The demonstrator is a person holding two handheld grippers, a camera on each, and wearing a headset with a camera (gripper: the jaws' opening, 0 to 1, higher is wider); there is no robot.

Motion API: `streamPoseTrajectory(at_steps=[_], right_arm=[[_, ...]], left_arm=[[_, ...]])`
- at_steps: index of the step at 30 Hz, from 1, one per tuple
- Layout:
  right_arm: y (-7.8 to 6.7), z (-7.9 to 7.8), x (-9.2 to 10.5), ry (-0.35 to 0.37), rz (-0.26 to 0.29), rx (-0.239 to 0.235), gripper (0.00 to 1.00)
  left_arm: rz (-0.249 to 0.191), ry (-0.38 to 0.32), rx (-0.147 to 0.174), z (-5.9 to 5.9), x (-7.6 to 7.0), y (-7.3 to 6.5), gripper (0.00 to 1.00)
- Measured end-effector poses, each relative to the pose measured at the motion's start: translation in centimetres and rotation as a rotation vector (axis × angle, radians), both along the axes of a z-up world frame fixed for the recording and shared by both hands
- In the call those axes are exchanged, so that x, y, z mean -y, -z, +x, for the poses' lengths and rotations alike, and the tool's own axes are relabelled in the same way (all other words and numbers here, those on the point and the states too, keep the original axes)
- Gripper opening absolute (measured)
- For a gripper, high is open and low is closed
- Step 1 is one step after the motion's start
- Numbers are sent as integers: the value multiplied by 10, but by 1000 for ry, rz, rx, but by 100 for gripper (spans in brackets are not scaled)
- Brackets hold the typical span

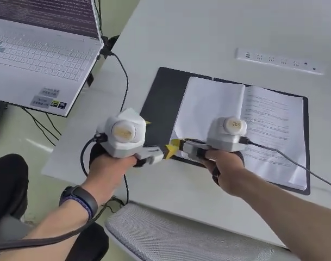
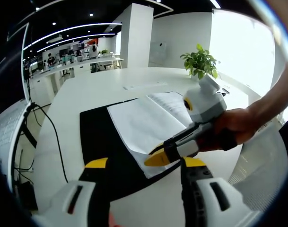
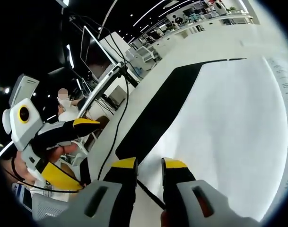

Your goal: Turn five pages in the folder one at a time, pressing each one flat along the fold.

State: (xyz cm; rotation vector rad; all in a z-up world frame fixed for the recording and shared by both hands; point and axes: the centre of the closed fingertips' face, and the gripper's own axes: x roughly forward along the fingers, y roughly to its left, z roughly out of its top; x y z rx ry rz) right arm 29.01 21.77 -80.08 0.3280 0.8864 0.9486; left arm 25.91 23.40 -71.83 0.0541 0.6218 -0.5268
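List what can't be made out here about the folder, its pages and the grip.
- Print on the right-hand page: too small in the head view, blurred in the right gripper view.
- Whether the right hand-held gripper pinches the left page: its jaws cover the corner.
- Folder near edge: hidden behind the right hand in the head view.
- Pages already turned: the stack is too thin to count.

We are in an open-plan office. Our white table point(image 1: 208, 32) carries a laptop point(image 1: 40, 49), a power strip point(image 1: 279, 60) and a folder point(image 1: 160, 103) of printed sheets, with a mesh chair point(image 1: 170, 239) at its near edge. Beyond it, rows of desks point(image 2: 82, 64) run under long ceiling light strips point(image 2: 63, 38) (the far ones too small to make out), and a potted plant point(image 2: 199, 62) stands at the table's end.
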Motion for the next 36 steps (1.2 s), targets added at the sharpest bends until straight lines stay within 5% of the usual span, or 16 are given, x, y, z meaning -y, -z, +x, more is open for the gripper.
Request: streamPoseTrajectory(at_steps=[13,25,36], right_arm=[[-44,-4,31,-47,42,122,30],[-89,21,131,46,6,271,32],[-108,30,207,119,-27,323,32]], left_arm=[[-1,-1,5,7,9,1,56],[13,34,8,22,33,13,41],[47,63,-13,25,58,29,26]])
